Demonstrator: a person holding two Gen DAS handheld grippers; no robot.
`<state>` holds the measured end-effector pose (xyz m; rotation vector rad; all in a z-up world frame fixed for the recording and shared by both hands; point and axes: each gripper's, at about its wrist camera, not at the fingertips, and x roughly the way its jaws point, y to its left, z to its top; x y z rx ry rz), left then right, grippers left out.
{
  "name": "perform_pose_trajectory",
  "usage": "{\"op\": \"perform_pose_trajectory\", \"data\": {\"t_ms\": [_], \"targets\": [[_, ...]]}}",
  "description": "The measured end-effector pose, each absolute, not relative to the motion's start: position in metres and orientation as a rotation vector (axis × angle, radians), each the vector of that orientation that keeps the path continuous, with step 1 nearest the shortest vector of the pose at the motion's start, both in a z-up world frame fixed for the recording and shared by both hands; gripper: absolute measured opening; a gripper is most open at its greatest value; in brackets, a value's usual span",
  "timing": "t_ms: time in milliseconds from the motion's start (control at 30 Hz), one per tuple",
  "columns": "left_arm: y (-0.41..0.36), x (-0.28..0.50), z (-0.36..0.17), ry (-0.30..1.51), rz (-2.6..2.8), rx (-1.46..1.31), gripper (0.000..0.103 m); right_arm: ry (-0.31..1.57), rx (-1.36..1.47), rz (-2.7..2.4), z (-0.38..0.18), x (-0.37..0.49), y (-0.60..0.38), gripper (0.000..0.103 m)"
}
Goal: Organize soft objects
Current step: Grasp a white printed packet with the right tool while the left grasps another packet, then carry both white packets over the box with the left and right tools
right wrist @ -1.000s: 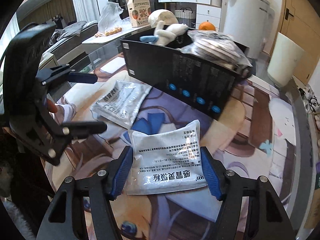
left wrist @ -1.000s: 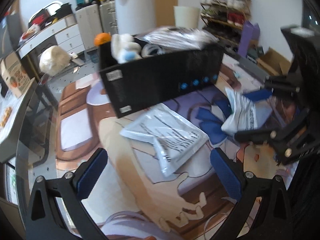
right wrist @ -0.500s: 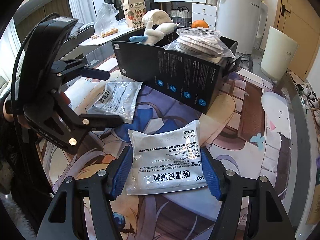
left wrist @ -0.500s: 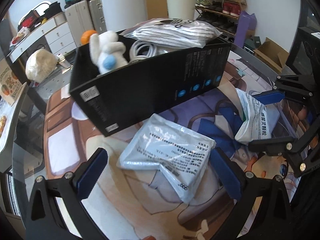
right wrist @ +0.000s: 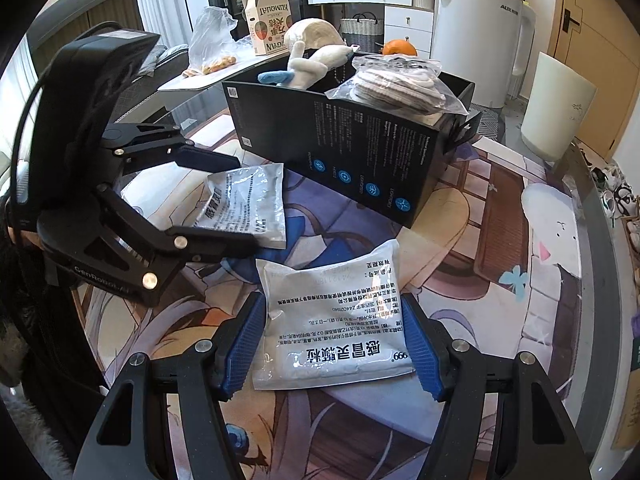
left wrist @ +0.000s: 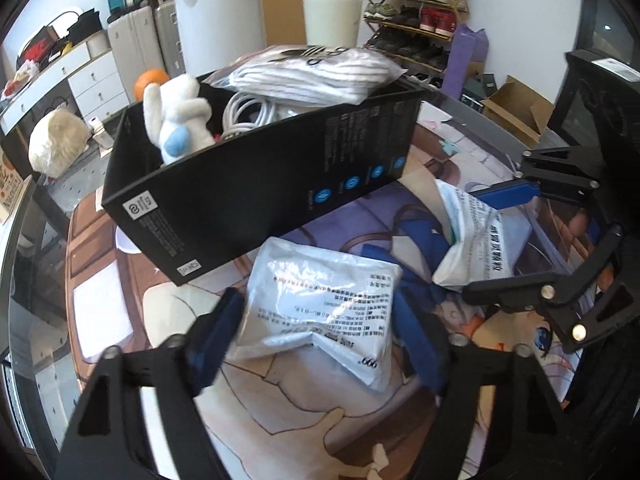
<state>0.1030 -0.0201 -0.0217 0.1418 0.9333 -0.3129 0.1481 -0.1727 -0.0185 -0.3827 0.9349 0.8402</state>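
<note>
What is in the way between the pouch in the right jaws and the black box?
Nothing visible. Only bare printed mat lies between the pouch and the black box, though a bagged bundle fills its near end.

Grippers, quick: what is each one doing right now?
Left gripper: just closing around a silver pouch; grip unclear.
Right gripper: shut on another white pouch.
</note>
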Motion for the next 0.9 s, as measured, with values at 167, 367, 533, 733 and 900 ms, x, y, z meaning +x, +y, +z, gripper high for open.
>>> {"op": "perform_pose_trajectory", "data": {"t_ms": [167,367,533,733,900], "targets": [[-0.023,0.097,-0.018,0.918,-0.328,0.148,0.058,0.933,-0.383,0.838,-0.018,0.147,-0.173,0.068],[-0.024,0.090,-0.015,0.903,-0.336,0.147,0.056,0.924,-0.385,0.846,-0.016,0.145,-0.172,0.068],[-0.021,0.082,-0.010,0.865,-0.325,0.133,0.056,0.888,-0.378,0.846,-0.008,0.141,-0.174,0.068],[-0.010,0.073,0.010,0.775,-0.301,0.078,0.056,0.817,-0.333,0.840,0.012,0.140,-0.183,0.068],[0.004,0.072,0.026,0.699,-0.262,0.033,0.056,0.734,-0.276,0.819,0.035,0.140,-0.191,0.068]]}}
